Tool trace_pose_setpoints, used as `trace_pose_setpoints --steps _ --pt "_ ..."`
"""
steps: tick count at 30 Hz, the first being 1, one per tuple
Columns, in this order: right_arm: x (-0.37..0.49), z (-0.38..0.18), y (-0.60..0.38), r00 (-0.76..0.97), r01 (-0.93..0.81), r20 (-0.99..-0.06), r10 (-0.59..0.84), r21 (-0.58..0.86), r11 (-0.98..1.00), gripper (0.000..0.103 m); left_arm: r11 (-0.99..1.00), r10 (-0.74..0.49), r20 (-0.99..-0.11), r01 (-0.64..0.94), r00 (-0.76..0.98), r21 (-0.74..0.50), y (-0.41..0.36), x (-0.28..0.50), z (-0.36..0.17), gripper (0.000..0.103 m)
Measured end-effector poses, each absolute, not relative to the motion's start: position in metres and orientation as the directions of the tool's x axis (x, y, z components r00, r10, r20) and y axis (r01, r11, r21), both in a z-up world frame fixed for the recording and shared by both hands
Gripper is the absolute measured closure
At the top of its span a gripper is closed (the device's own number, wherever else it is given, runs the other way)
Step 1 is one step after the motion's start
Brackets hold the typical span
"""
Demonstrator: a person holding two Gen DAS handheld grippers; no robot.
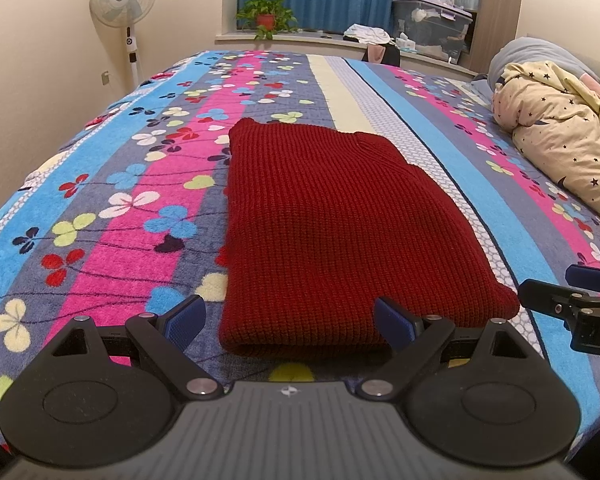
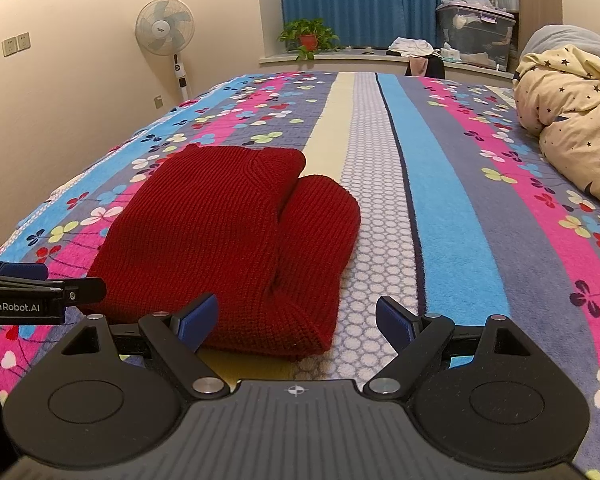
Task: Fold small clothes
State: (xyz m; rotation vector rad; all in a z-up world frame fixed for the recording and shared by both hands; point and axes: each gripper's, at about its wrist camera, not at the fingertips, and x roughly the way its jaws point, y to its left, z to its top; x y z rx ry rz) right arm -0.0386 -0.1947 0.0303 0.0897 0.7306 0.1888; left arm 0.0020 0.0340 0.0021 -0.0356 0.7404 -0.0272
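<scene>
sweater: red knit sweater (image 1: pixel 332 232) lies folded into a long rectangle on the bed, near edge just ahead of both tools; in the right wrist view (image 2: pixel 228 240) one panel laps over another along a slanting seam
fold state: looks partway done by my reading; sides are in, length not yet halved
left hand-held gripper (image 1: pixel 290 326): jaws spread wide, holding nothing; one blue pad (image 1: pixel 392 322) sits over the near hem, the other off the cloth on the blanket
right hand-held gripper (image 2: pixel 296 320): also wide open and empty; its left pad (image 2: pixel 198 322) is at the near right corner of the knit, the other over bare blanket
step in hand: likely pinching the near hem to carry it up to the far edge
doing it well: take both near corners through every layer; lift together and level so the thick knit doesn't sag; lay the hem square on the far edge, then let go
risk: the lapped panel could slide open if only the top layer is caught
bed: striped clover-print blanket (image 1: pixel 112 184) under everything; star-print quilt (image 1: pixel 560 132) bunched well off to the right
</scene>
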Motion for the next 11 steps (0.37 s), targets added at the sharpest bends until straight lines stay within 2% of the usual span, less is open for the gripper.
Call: trace_pose_setpoints --steps 11 --pt "-0.0387 0.0306 -0.194 0.729 -0.141 -0.654 0.203 0.147 0.979 0.016 0.999 -0.039 -0.671 0.018 0.74 -0.038 0.0346 0.0026 0.0015 0.009"
